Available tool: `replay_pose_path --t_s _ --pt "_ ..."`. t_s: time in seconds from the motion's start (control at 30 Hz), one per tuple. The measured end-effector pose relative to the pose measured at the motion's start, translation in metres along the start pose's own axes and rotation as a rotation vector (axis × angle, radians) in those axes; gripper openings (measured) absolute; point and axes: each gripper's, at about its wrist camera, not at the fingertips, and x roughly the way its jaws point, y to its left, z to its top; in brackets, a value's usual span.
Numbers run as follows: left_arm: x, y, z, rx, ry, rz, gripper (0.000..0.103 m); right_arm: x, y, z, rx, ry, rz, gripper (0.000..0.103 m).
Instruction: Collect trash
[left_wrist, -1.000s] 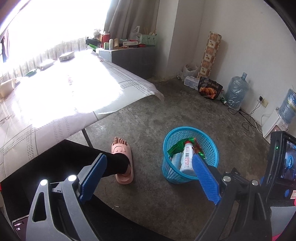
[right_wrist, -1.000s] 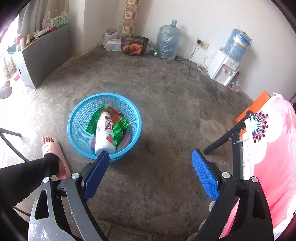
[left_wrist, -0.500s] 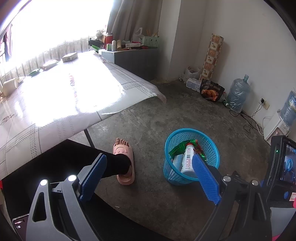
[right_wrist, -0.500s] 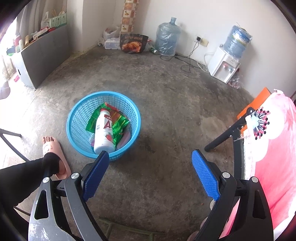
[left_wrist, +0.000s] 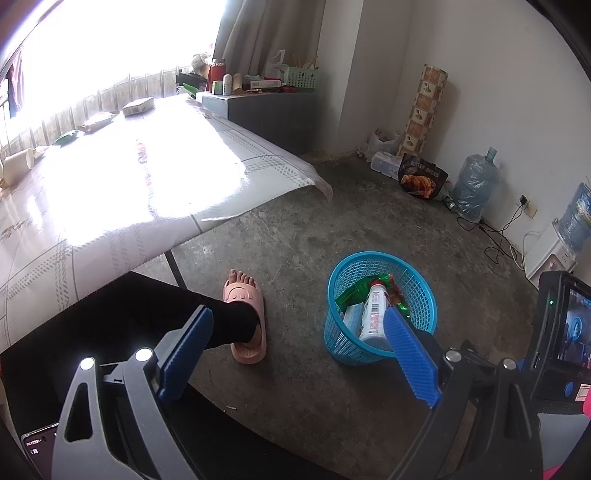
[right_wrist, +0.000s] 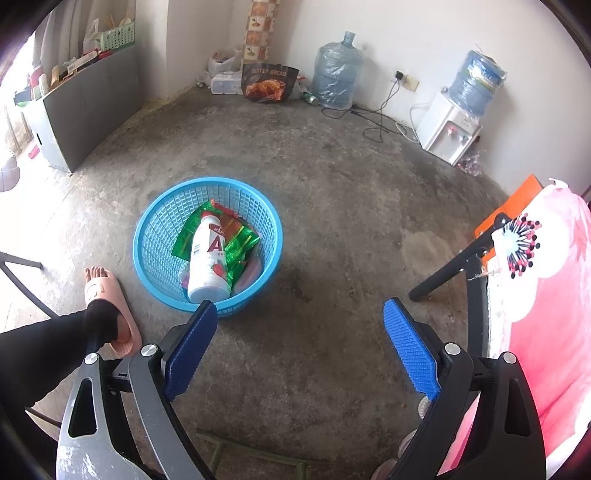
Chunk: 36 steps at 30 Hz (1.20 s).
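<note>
Basket (right_wrist: 147, 236): bottle (right_wrist: 207, 258) + wrappers (right_wrist: 240, 240) already in.
Claws: left claw (left_wrist: 299, 350) & right claw (right_wrist: 301, 350) both agape, empty.
Left: counter (left_wrist: 110, 184) bits.

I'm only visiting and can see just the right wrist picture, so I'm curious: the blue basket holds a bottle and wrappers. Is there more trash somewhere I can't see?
Observer: Possibly. The left wrist view shows a table under a white cloth, with small packets and a paper cup near its far edge.
Visitor: Is the other tool carrying anything?
Observer: No. The left gripper has its fingers wide apart, with nothing between them.
Visitor: Anything else near it?
Observer: A phone shows in the lower-left corner of that view.
</note>
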Motion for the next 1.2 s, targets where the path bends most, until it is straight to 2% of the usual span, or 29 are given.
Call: replay_pose_path --t_s 0.97,1.2 --pt "0.0 -0.0027 -0.0029 0.005 0.012 -0.009 0.092 0.0047 -0.0049 0.0036 -0.012 0.003 -0.002 0.088" --pt "0.0002 -0.001 -0.0026 -0.005 0.015 -0.013 0.092 0.0007 -0.0006 0.0029 -0.034 -0.025 0.003 0.089"
